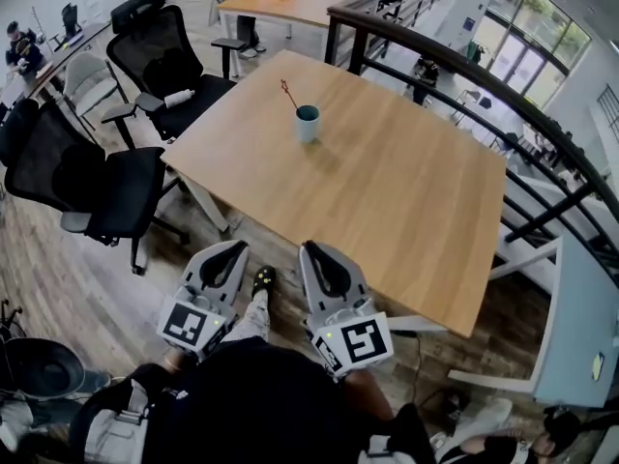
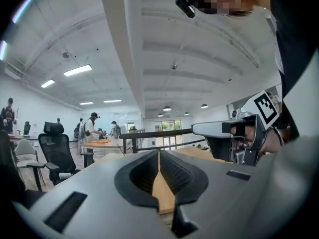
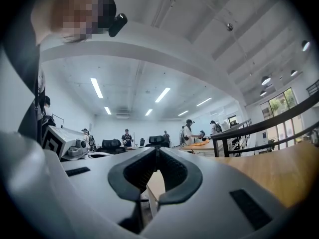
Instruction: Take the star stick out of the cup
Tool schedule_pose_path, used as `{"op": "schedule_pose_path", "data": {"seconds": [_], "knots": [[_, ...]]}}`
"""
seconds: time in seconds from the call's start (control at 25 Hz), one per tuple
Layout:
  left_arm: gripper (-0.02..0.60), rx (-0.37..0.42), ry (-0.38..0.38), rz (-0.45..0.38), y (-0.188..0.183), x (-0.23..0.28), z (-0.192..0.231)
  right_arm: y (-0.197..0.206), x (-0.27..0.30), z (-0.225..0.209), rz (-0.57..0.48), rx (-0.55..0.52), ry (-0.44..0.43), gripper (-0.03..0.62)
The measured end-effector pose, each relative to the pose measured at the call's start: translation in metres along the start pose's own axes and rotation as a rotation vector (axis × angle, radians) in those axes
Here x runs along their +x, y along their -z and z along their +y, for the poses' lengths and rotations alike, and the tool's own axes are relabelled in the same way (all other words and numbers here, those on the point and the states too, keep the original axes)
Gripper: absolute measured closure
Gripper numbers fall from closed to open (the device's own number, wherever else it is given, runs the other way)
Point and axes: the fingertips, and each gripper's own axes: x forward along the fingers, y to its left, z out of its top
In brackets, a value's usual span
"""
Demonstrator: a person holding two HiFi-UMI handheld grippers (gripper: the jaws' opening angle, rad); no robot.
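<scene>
A teal cup (image 1: 308, 123) stands on the far part of the wooden table (image 1: 387, 191). A thin red star stick (image 1: 288, 93) leans out of it toward the upper left. Both grippers hang low at the table's near edge, well short of the cup. My left gripper (image 1: 235, 249) is shut with nothing held, its jaws meeting at the tips (image 2: 159, 153). My right gripper (image 1: 311, 250) is shut and empty too, jaws touching at the tips (image 3: 156, 150). The right gripper's body (image 2: 239, 133) shows in the left gripper view. The cup is not visible in either gripper view.
Black office chairs (image 1: 92, 177) stand left of the table, one (image 1: 164, 66) close to its far left corner. A dark railing (image 1: 464, 75) runs behind and right of the table. People work at a far table (image 1: 280, 3). My shoe (image 1: 262, 278) shows between the grippers.
</scene>
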Motion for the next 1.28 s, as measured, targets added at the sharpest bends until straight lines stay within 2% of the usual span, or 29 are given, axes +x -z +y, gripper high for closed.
{"op": "schedule_pose_path", "data": {"seconds": [0.12, 0.32, 0.48, 0.68, 0.84, 1.04, 1.28], "knots": [[0.558, -0.009, 0.023, -0.007, -0.005, 0.021, 0.018, -0.003, 0.020, -0.016, -0.005, 0.028, 0.047, 0.565], [0.558, -0.007, 0.031, -0.028, 0.005, 0.066, 0.066, 0.016, 0.071, -0.043, 0.040, -0.016, 0.041, 0.565], [0.558, -0.023, 0.025, 0.019, 0.026, 0.114, 0.119, 0.031, 0.130, -0.076, 0.065, 0.011, 0.078, 0.565], [0.558, -0.014, 0.089, 0.018, 0.009, 0.175, 0.177, 0.012, 0.201, -0.109, 0.011, 0.036, 0.128, 0.565], [0.558, -0.014, 0.104, 0.037, -0.002, 0.213, 0.209, 0.003, 0.240, -0.137, -0.005, 0.042, 0.171, 0.565], [0.558, -0.016, 0.136, 0.057, 0.003, 0.249, 0.242, 0.013, 0.282, -0.160, 0.016, 0.034, 0.190, 0.564], [0.558, -0.031, 0.132, 0.083, 0.011, 0.275, 0.278, 0.038, 0.322, -0.179, 0.085, 0.001, 0.191, 0.563]]}}
